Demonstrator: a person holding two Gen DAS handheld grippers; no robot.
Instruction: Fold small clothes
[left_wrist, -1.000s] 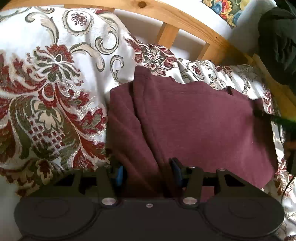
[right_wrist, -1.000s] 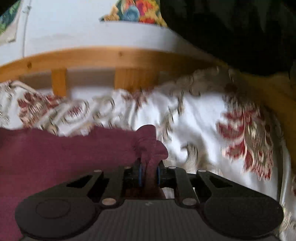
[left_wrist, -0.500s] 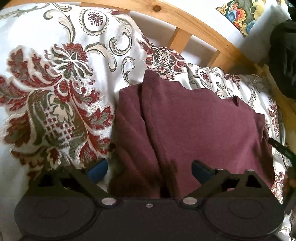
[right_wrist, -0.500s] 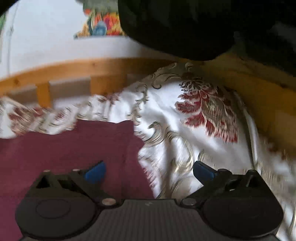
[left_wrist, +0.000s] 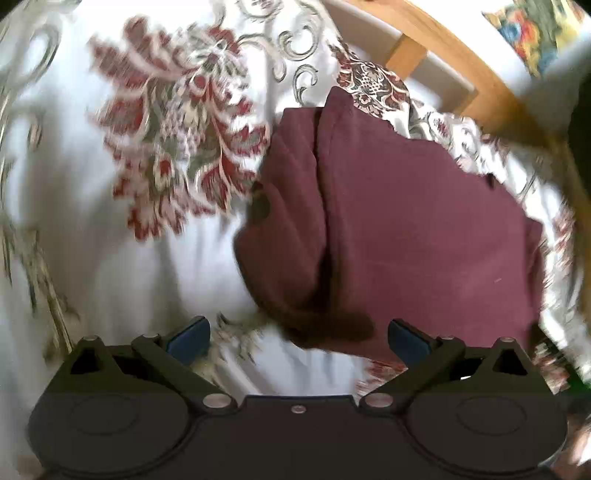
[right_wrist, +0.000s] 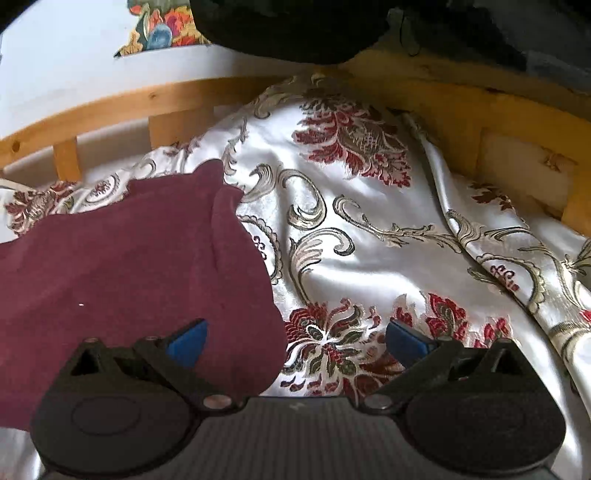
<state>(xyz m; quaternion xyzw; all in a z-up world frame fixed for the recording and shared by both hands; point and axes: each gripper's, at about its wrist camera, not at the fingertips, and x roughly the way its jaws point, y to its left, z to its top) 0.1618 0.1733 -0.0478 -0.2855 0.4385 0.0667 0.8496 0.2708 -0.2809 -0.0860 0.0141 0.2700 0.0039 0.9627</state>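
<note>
Now that both pinches on the cloth have been let go, the folded maroon knit garment (left_wrist: 406, 229) lies flat on the white satin bedspread with red floral embroidery (left_wrist: 110, 240), filling the left wrist view from the centre out to three o'clock. The left gripper (left_wrist: 297, 332) is opening the last bit, its blue pads (left_wrist: 190, 338) spread with only the garment's near edge and bedspread between them, nothing grasped; a second ago those pads squeezed a fold. In the right wrist view the garment (right_wrist: 129, 277) sits at nine o'clock, the wooden bed rail (right_wrist: 110, 107) at eleven. The right gripper (right_wrist: 295, 341) is released, its left pad over the cloth's corner without pressing, where earlier it clenched a bunched tip. This fold looks finished; another halving may remain.
</note>
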